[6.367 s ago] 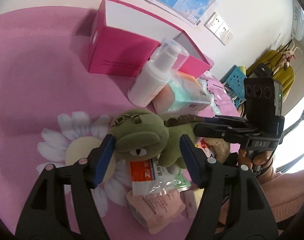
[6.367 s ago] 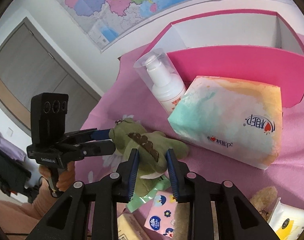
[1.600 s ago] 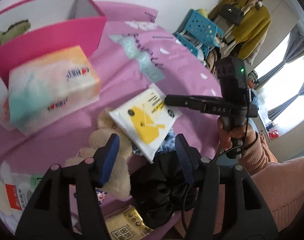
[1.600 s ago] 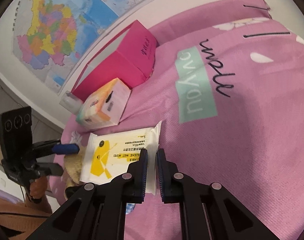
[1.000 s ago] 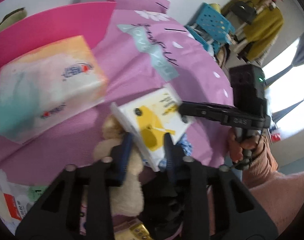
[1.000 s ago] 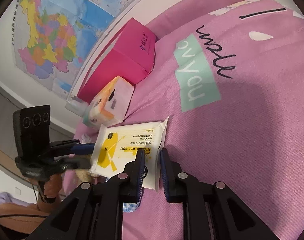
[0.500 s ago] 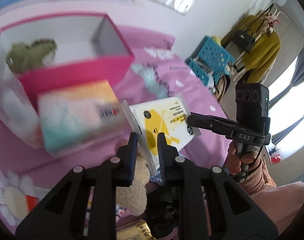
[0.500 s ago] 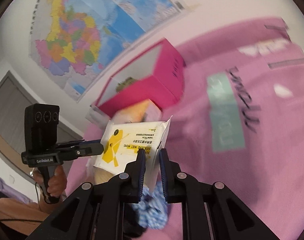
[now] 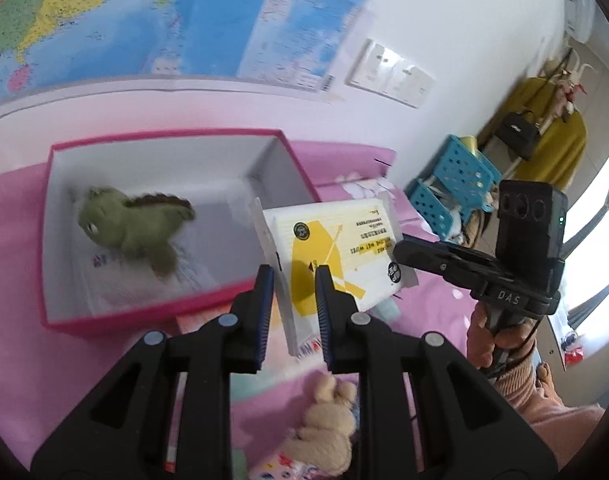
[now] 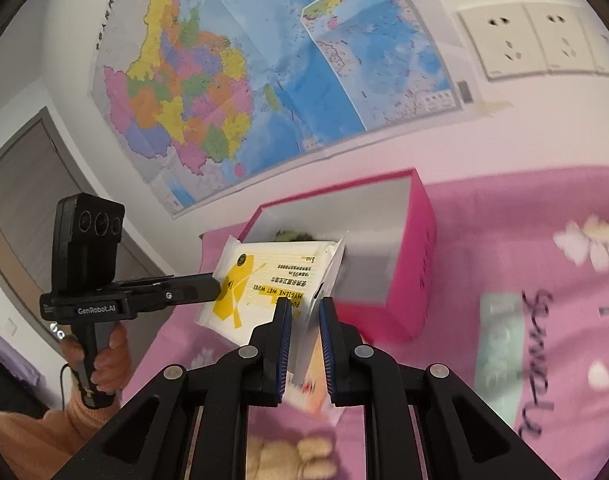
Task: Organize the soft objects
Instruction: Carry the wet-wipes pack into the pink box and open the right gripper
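Pink flowery bedspread [image 10: 544,216] covers the bed everywhere you look, with a big coloured map [image 10: 240,80] taped on the white wall behind.

Nearest the left wrist camera, the left hand-held gripper [image 9: 293,292] is clamped on one short end of the wet wipes pack [image 9: 336,248], a white pouch with a yellow splash. Just below it a beige plush toy [image 9: 324,436] lies on the bedspread. From the right wrist view, the right hand-held gripper [image 10: 305,320] is pinched shut on the opposite sealed edge of the same pack [image 10: 272,276]. So the pack hangs between the two, up in the air, printed face up, its long axis running from one gripper to the other, more or less level.

A bit further back sits the pink box [image 9: 176,312], open on top, white inside, with a green dinosaur plush [image 9: 132,228] lying in it. In the left view the pack sits over the box's near right corner; whether it's really above the opening I can't tell.

Compared with a second and a half ago: back then the pack lay flat on the bedspread, only the right gripper nipping its edge and the left one spread wide above the plush. Now both grip it and it's lifted off the bed, over by the box. Further back still, the dinosaur was out on the bedspread; now it's inside.
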